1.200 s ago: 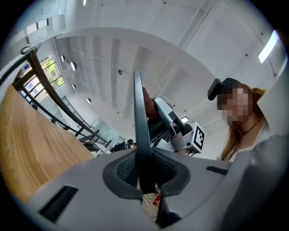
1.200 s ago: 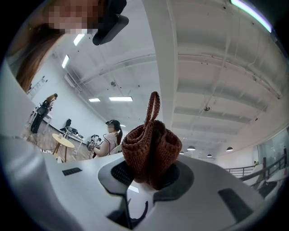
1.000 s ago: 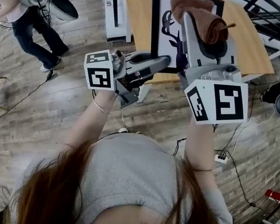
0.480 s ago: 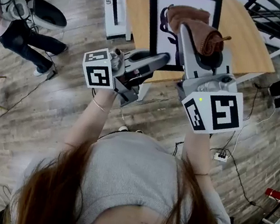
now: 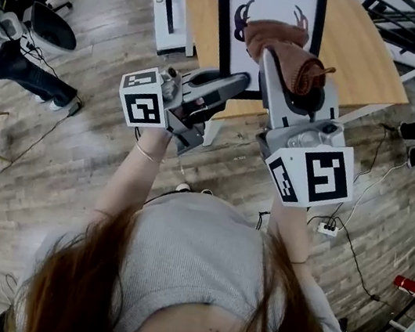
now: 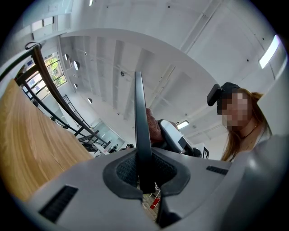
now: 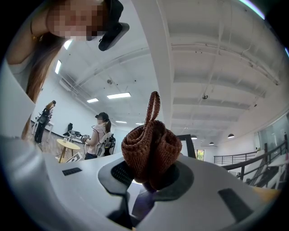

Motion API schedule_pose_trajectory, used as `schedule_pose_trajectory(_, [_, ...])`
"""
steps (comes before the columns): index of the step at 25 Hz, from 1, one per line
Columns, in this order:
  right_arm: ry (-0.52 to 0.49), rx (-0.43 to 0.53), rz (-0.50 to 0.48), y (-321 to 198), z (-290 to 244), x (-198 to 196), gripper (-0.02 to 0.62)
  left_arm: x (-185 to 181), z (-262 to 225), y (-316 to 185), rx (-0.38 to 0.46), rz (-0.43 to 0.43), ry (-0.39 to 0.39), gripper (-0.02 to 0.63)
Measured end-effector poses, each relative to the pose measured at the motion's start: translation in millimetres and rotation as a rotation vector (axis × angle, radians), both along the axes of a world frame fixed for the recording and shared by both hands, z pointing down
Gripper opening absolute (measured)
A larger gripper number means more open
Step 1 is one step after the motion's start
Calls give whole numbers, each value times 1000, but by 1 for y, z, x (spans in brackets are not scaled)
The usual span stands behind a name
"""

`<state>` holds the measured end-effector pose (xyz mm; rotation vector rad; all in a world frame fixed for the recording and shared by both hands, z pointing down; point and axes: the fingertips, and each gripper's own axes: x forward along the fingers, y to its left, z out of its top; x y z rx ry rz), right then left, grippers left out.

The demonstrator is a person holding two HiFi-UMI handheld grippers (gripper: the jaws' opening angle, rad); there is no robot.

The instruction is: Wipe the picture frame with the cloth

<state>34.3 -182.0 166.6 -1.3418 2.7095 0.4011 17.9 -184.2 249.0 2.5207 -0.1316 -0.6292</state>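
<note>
Both tongs are gripping. The left tongs [image 5: 236,85] are clamped on the lower left edge of the black picture frame [image 5: 220,20], which stands tilted up over the wooden tabletop [image 5: 368,66]. The right tongs [image 5: 292,57] are closed on a bunched brown cloth [image 5: 281,39], and the cloth sits over the lower middle of the antler picture, just right of the left tongs.

Wooden table [image 5: 368,66] on plank floor [image 5: 58,159]. Power strip [image 5: 328,231] on floor at right, red object [image 5: 406,288] farther right. Bystander [image 7: 100,131] beside round side table [image 7: 67,145]. Ceiling lights [image 7: 118,95] lit.
</note>
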Motion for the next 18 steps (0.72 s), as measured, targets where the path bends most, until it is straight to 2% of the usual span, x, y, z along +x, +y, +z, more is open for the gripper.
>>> schedule_pose_trajectory(8, [10, -29, 5, 9, 17, 4, 97, 0, 0, -1, -10, -11, -2, 34])
schedule_pose_trajectory(18, [24, -73, 1, 20, 38, 10, 97, -1, 1, -3, -36, -20, 30, 34])
